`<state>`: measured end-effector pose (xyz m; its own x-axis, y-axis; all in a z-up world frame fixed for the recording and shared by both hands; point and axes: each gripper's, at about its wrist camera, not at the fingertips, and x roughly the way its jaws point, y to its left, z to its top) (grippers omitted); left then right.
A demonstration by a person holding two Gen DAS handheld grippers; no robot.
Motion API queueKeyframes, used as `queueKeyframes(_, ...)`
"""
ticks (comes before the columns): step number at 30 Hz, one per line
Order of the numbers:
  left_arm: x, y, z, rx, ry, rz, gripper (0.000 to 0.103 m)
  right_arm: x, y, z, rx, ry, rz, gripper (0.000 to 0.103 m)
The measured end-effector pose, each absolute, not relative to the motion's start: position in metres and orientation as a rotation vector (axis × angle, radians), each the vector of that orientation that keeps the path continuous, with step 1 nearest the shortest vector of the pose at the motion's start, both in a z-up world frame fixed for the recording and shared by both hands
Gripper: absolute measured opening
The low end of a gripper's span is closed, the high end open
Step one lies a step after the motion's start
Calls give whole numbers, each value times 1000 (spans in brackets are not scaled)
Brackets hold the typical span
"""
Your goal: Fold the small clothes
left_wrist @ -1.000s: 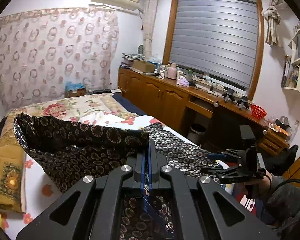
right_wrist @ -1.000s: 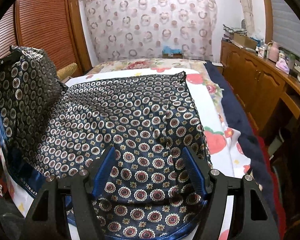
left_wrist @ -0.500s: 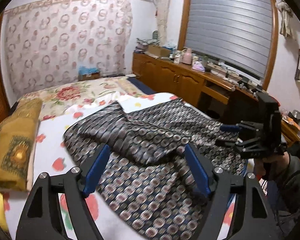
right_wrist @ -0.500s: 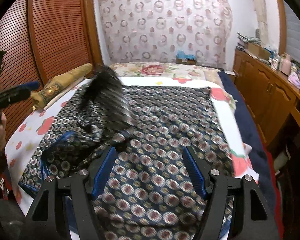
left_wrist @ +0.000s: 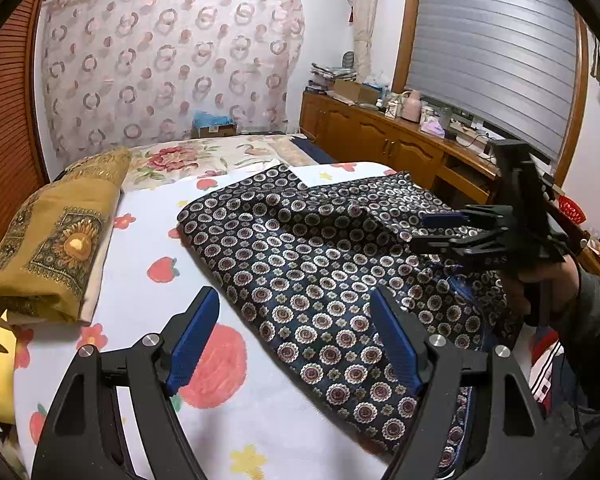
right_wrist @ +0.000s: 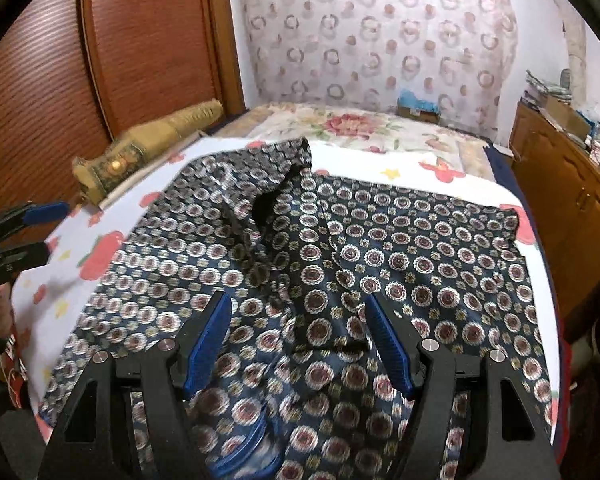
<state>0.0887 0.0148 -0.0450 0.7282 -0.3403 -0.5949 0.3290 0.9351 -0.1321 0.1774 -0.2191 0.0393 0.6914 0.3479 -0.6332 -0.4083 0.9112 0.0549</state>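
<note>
On the bed (left_wrist: pixel 140 288), across the white sheet with its red fruit print, the dark medallion-patterned garment (left_wrist: pixel 320 264) is lying spread out, one flap doubled back over its far side and a rumpled ridge running down the middle. The left gripper (left_wrist: pixel 292 332) is hovering over the garment's near edge, its blue pads (left_wrist: pixel 194 336) standing wide apart with nothing between them. The right gripper (right_wrist: pixel 298 342) is hanging over the cloth too, jaws gaping, nothing clamped; in the left wrist view it is showing side-on (left_wrist: pixel 440 232), with a hand (left_wrist: pixel 548 280) wrapped round its handle. Any writing? Faint pale marks are sitting on that gripper's black body, too small to read. A folded mustard-yellow blanket (left_wrist: pixel 56 248) is lying at the sheet's left side, well apart from the garment. The right wrist view is smearing along its left half, so the pattern there is blurring. The garment's nearest hem is slipping out of sight under both grippers' frames, and a blue-trimmed edge is just peeking through, hard to make out. The clutter on the wooden counter (left_wrist: pixel 400 140) is too tiny to name.
</note>
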Motion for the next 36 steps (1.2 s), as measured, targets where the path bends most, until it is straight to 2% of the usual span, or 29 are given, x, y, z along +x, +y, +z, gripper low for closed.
queueKeyframes(7, 86, 19, -52, -27, 664, -376, 78, 205, -209, 22, -86, 749, 450, 71)
queueKeyframes(10, 86, 20, -54, -29, 669, -372, 78, 210, -202, 21, -100, 742, 460, 66)
queueKeyframes(13, 86, 20, -53, -26, 668, -371, 78, 215, -191, 18, -124, 737, 465, 52)
queueKeyframes(14, 86, 20, -53, -23, 666, -369, 78, 216, -188, 18, -136, 740, 469, 37)
queueKeyframes(15, 86, 20, -53, -19, 663, -365, 78, 213, -187, 19, -150, 747, 475, 11)
queueKeyframes(16, 85, 20, -53, -17, 659, -361, 78, 215, -184, 18, -168, 759, 481, 6)
queueKeyframes(26, 84, 19, -53, -30, 659, -377, 78, 173, -202, 54, -113, 605, 504, 3)
queueKeyframes(36, 94, -1, -52, -15, 668, -415, 78, 157, -257, 15, -93, 692, 365, 3)
